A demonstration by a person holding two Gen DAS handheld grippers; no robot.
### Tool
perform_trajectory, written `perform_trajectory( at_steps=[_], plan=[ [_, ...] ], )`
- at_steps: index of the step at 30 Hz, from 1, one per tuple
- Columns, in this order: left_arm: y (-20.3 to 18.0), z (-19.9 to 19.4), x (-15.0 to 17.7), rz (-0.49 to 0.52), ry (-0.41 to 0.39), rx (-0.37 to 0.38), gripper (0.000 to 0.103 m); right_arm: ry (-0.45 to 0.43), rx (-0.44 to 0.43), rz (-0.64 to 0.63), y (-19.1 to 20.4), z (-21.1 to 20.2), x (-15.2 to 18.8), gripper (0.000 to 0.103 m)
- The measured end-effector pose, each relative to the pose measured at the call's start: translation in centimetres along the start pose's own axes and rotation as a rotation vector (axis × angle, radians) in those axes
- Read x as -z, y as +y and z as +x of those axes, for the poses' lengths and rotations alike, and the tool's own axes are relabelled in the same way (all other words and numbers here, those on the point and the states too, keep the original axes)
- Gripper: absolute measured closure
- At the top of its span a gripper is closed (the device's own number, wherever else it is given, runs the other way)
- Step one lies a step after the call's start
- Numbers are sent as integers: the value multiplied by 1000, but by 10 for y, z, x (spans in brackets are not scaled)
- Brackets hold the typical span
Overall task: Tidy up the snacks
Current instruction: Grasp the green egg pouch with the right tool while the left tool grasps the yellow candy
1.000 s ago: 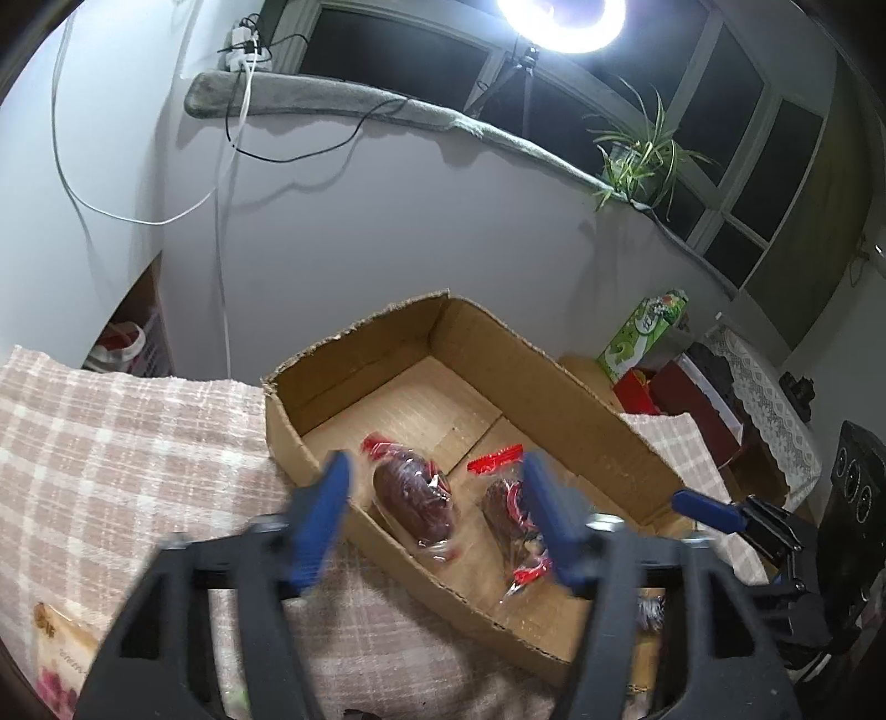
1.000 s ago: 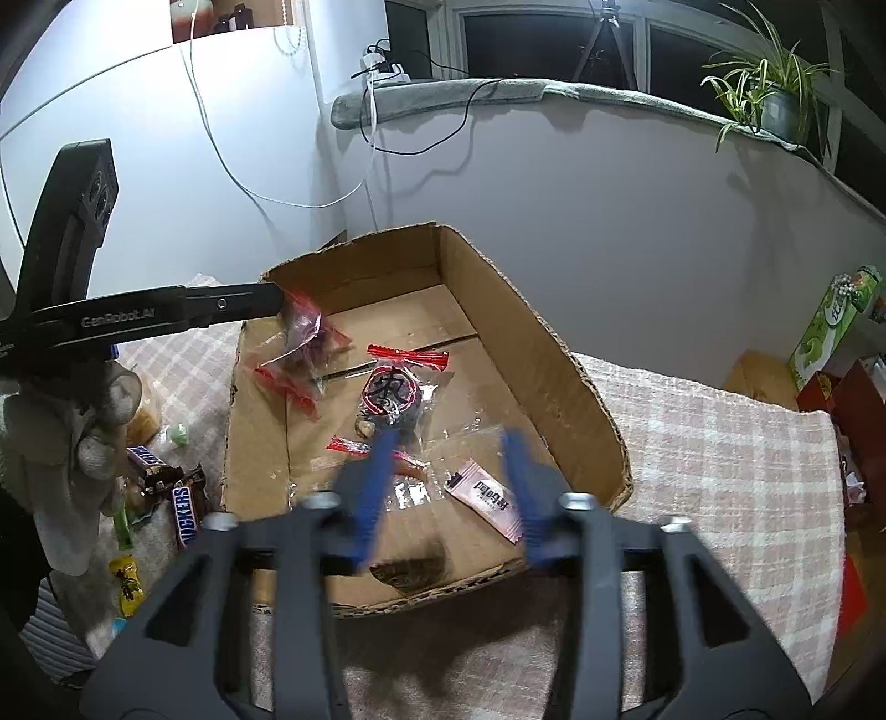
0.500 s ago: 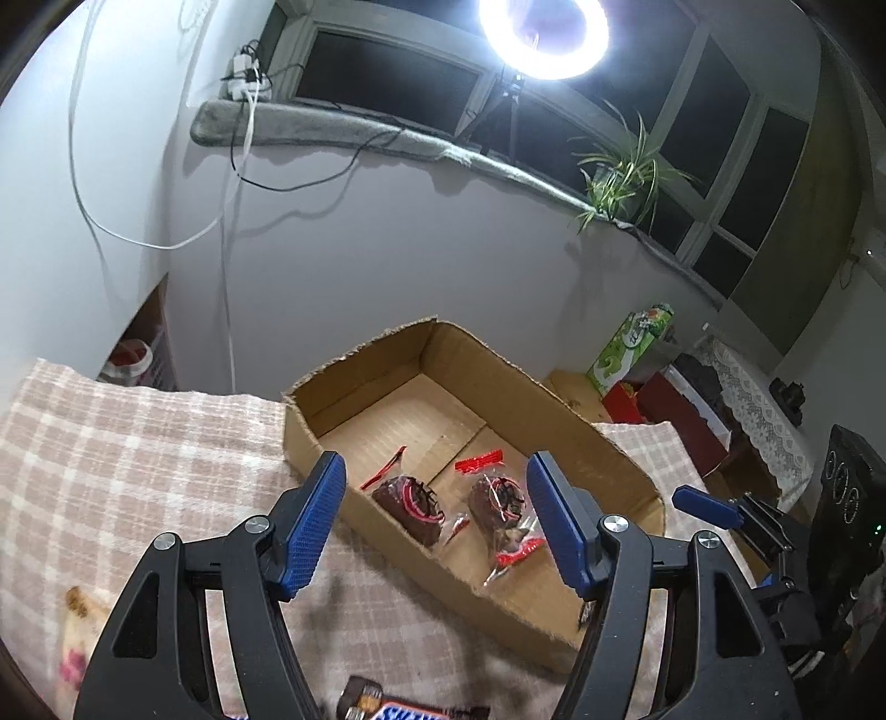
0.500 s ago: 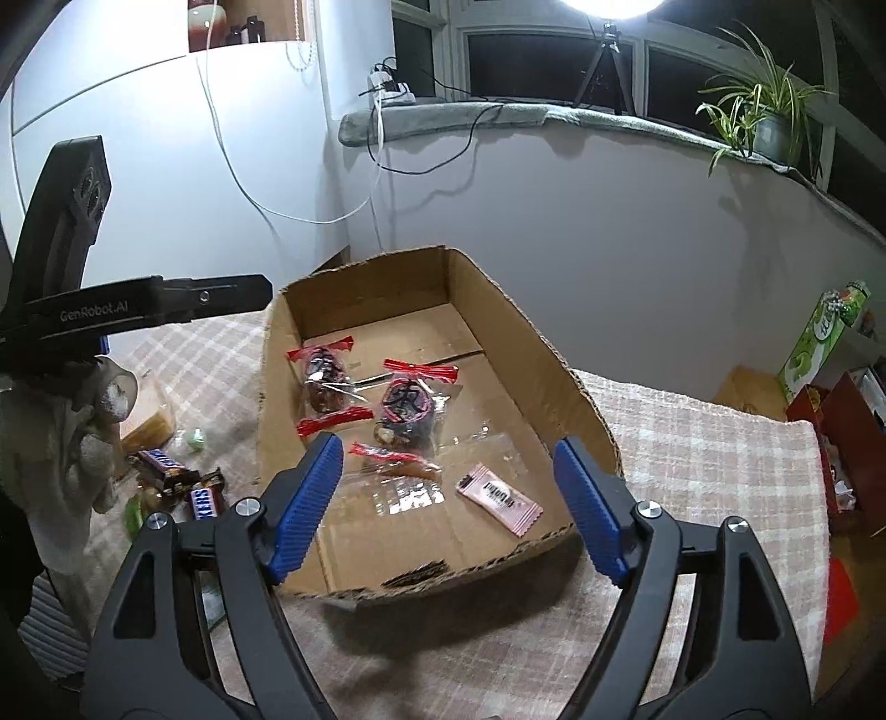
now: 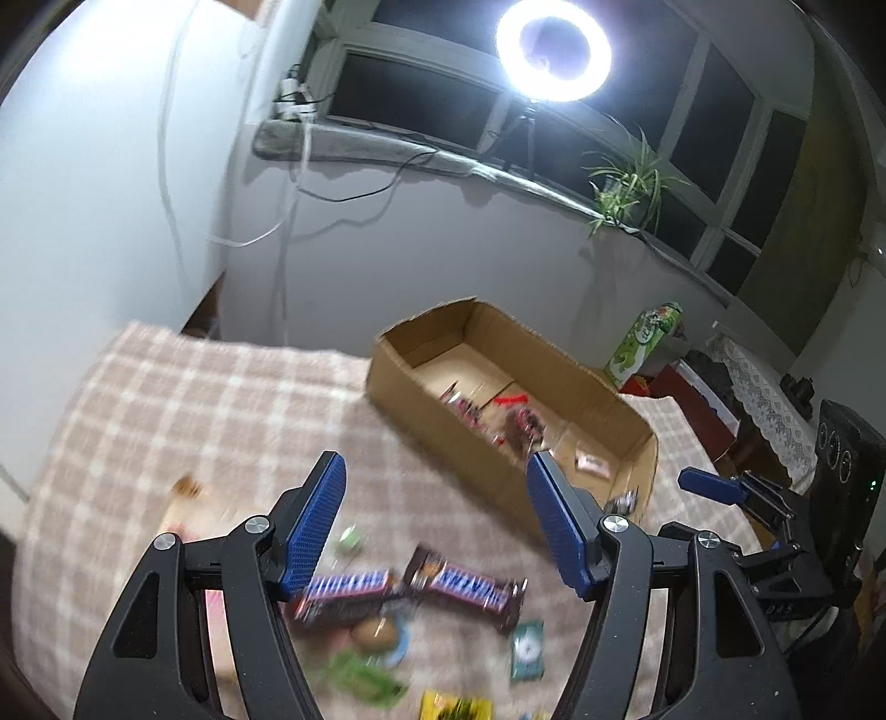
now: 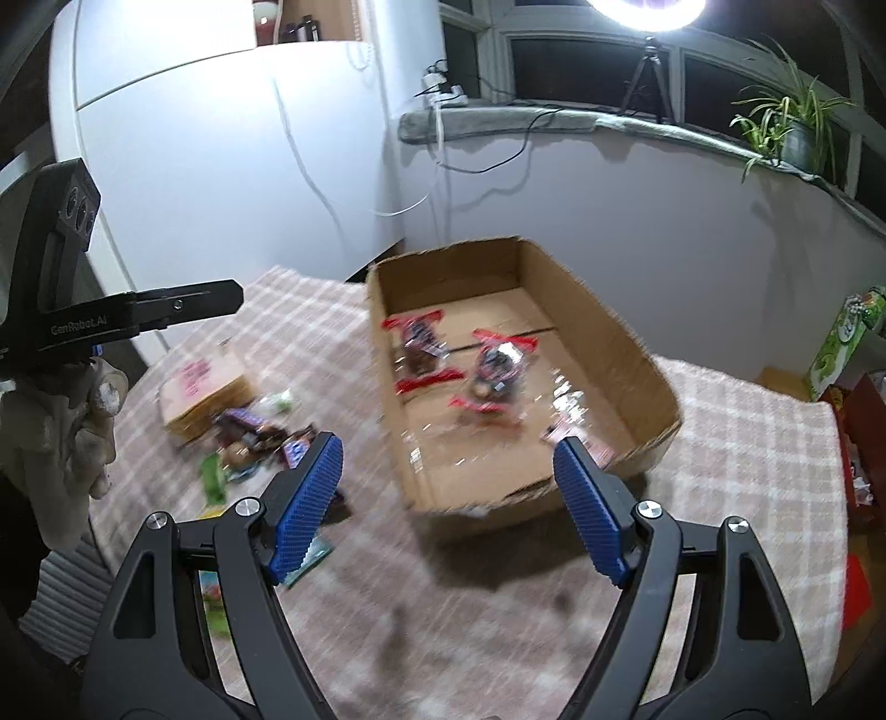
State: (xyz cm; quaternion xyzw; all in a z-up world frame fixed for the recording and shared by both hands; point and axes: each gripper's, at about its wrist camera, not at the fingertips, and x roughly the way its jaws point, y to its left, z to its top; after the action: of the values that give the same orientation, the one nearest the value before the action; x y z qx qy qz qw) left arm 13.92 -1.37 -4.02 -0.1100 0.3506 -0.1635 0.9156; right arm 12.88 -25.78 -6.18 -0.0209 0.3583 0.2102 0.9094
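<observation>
Holding two red-ended candies (image 6: 421, 346) and a pink sachet (image 5: 591, 461), the box (image 6: 603, 332) sits on the table (image 6: 747, 443). Both hand-held grippers, left (image 5: 434, 523) and right (image 6: 448, 507), gape empty; the right's jaws have just been opening. Loose snacks (image 5: 459, 587) lie beside the box.

A lit ring light (image 5: 554, 50) stands on a tripod (image 6: 645, 77) at the dark window; a grey ledge (image 5: 387, 149) below carries a spider plant (image 5: 631, 183) (potted, at its right end) and a power strip (image 6: 443, 91) at its left; white cables (image 5: 166, 144) hang down the wall; a green carton (image 5: 645, 346) stands beyond the checked cloth's (image 5: 166, 399) far right corner.
</observation>
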Motion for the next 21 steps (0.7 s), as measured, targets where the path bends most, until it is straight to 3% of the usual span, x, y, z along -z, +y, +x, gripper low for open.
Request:
perform_trajectory(
  at_steps=[10,13,15,20,21],
  plan=[
    [10,-23,58,-60,69,4,37,73,-137,-31,51,-4,46,22],
    [8,-21,75,-58,100,21,41,93,-171,-47,70,-2,62,22],
    [6,-18,86,-57,124,41,54,100,-169,-53,82,1,71,22],
    [-4,-8,107,-18,183,73,57,139,-189,-77,103,13,89,23],
    [-8,-6,110,0,193,71,58,142,-193,-83,105,15,91,28]
  ],
)
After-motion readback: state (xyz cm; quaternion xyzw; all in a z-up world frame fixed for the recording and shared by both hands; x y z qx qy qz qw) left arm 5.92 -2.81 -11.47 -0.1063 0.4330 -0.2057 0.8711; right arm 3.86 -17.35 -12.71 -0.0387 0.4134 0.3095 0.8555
